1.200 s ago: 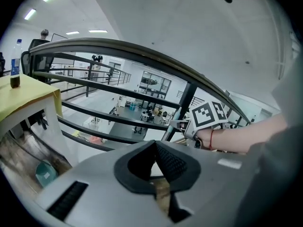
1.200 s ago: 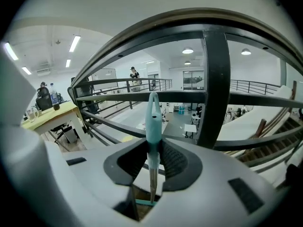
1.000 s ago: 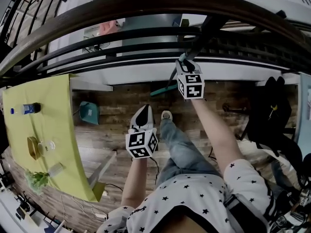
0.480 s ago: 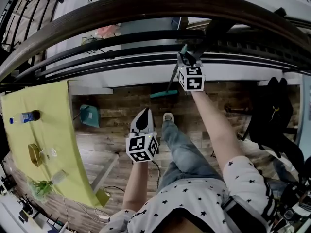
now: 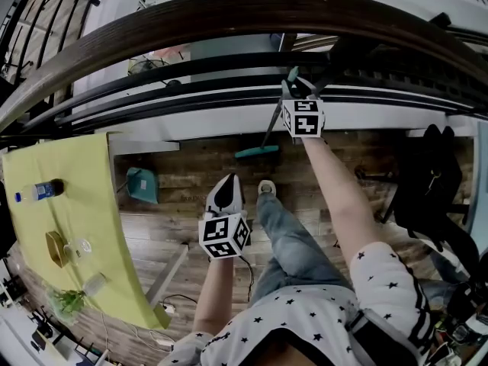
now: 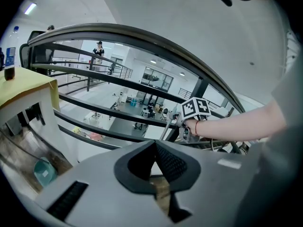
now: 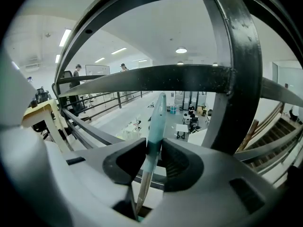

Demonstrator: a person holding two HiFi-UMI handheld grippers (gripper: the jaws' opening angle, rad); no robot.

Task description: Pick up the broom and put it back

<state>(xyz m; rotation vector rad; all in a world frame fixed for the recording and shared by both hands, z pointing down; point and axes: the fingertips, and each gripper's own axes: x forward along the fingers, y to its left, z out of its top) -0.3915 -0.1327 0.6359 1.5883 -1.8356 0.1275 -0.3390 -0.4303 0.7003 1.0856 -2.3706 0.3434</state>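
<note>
The broom stands tilted, its teal head (image 5: 257,152) on the wood floor and its thin handle (image 5: 271,122) rising to the dark railing (image 5: 229,17). My right gripper (image 5: 292,88) is at the handle's top, close to the rails. In the right gripper view the teal handle (image 7: 155,126) runs upright between the pads, which look to touch it on both sides; these jaws have just been opening. My left gripper (image 5: 223,183) hangs lower over the floor, shut and empty (image 6: 155,145). From the left gripper view the right gripper (image 6: 189,128) shows against the railing.
A teal dustpan (image 5: 142,183) lies on the floor left of the broom. A yellow-green table (image 5: 91,204) with a bottle (image 5: 38,191) and small items stands at the left. A black chair (image 5: 427,181) is at the right. Beyond the railing the floor drops away.
My right gripper has shifted slightly right and further toward the rails with the broom handle still in it. The broom head has slid a little nearer. The left gripper has hardly moved.
</note>
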